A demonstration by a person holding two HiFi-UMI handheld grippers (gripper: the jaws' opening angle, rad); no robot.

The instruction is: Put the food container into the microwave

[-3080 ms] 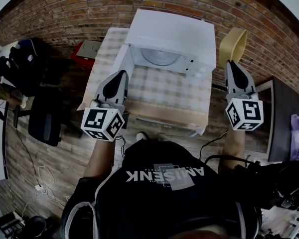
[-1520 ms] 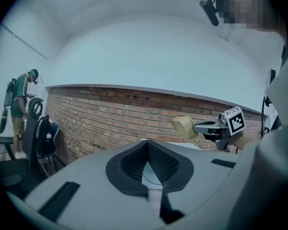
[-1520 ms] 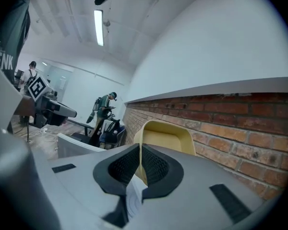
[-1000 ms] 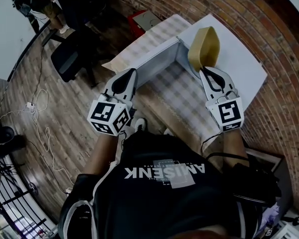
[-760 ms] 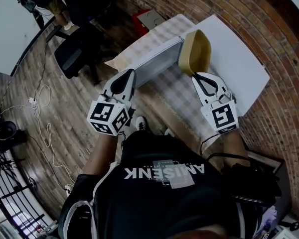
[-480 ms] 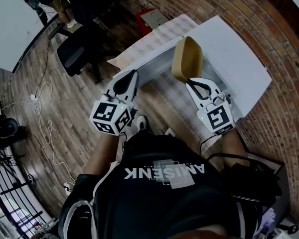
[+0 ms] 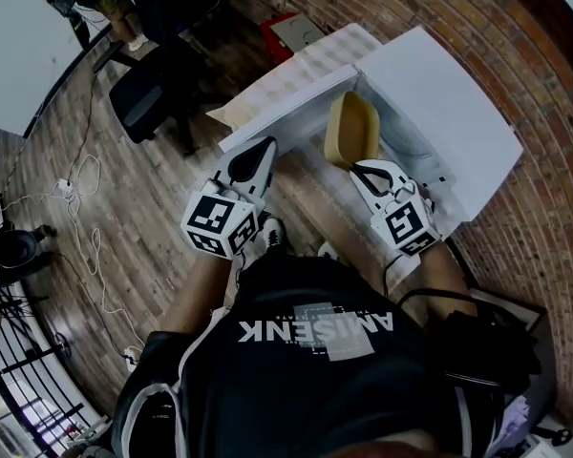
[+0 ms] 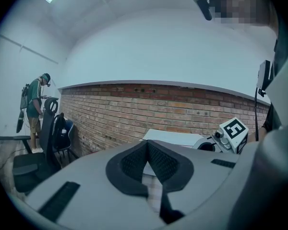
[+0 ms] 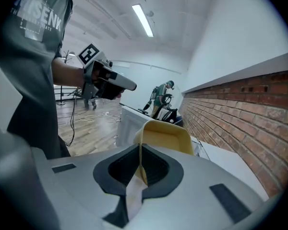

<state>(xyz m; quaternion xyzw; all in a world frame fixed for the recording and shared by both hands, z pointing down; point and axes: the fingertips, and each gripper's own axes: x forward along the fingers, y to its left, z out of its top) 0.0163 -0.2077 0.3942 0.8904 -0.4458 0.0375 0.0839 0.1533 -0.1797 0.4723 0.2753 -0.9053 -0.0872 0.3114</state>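
Right gripper (image 7: 366, 170) clamps rim of tan plastic food container (image 7: 351, 130) so body leads into open white microwave (image 7: 449, 103); left gripper (image 7: 253, 156) closed, empty.

Matt plastic food container (image 7: 351, 130), smooth white microwave (image 7: 439, 103), rough brick wall (image 7: 540, 89).

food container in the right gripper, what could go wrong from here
1. The right gripper has its jaws shut on only one thin edge of the food container, and the whole body sticks out past them. It could pivot or slip out.
2. The container is close to the microwave opening, next to the open door. It may catch the frame or door on the way in.
3. The left gripper, shut and empty, sits near the door and might bump it.
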